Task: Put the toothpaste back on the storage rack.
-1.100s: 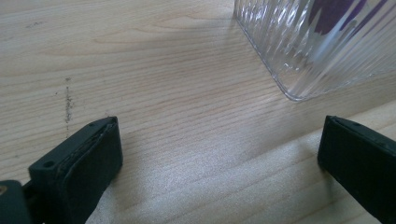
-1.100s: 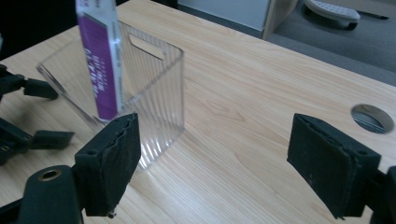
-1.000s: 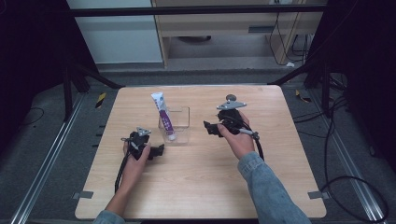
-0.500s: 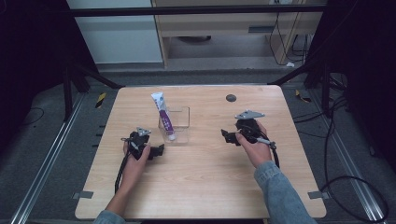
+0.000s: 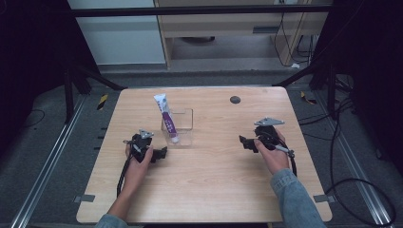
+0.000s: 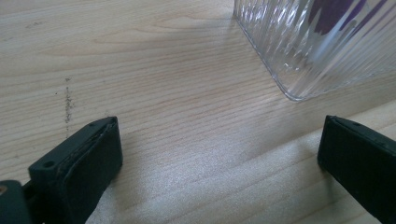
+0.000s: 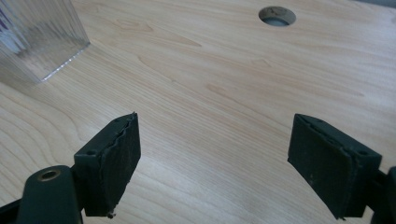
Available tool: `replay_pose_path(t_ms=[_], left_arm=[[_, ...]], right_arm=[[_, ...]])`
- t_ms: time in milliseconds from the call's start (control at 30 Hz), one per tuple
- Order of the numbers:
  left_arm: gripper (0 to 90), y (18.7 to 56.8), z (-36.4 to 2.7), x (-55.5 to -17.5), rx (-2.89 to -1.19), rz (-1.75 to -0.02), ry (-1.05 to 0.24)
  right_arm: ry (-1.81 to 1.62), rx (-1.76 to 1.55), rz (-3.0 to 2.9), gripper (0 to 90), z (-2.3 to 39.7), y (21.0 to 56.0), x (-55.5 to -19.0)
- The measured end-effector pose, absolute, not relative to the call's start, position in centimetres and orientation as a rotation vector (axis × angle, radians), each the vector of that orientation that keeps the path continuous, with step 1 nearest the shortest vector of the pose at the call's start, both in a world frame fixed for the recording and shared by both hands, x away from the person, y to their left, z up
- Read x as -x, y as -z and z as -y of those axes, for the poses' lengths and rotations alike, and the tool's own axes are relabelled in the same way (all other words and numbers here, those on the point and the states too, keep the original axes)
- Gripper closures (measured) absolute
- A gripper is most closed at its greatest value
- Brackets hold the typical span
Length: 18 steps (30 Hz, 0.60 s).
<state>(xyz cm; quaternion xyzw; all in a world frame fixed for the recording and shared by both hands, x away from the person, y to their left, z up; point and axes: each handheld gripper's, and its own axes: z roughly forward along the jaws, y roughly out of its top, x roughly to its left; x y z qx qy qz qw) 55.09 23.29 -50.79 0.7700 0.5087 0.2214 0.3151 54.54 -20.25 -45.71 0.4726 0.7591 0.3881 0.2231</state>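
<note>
A white and purple tube (image 5: 166,117) stands tilted in a clear ribbed container (image 5: 179,127) on the wooden table (image 5: 204,190). My left gripper (image 5: 164,153) rests on the table just left of the container, open and empty; the container's corner (image 6: 322,46) sits a little beyond its jaws. My right gripper (image 5: 243,141) is low over the table's right part, pointing left toward the container, open with bare wood between its pads (image 7: 109,163). The container's ribbed wall (image 7: 37,37) stands far off at the upper left of the right gripper view.
A round hole (image 5: 235,99) sits in the tabletop near the back, also the hole (image 7: 277,15) ahead of the right jaws. Metal frame rails and cables lie on the floor around the table. A cabinet stands behind.
My right gripper has moved back from near the hole toward the person and to the right, and has come down close to the table. The left gripper has stayed still.
</note>
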Motion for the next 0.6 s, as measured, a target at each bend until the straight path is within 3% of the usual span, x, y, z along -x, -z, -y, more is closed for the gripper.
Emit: replay_pose_path(t_ms=[600], left_arm=[[0.0, 50.8, -23.3, -55.1, -2.033, -1.335, -0.582]], right_arm=[[-1.054, -1.448, -2.034, 16.5, 23.5, 48.4, -54.7]])
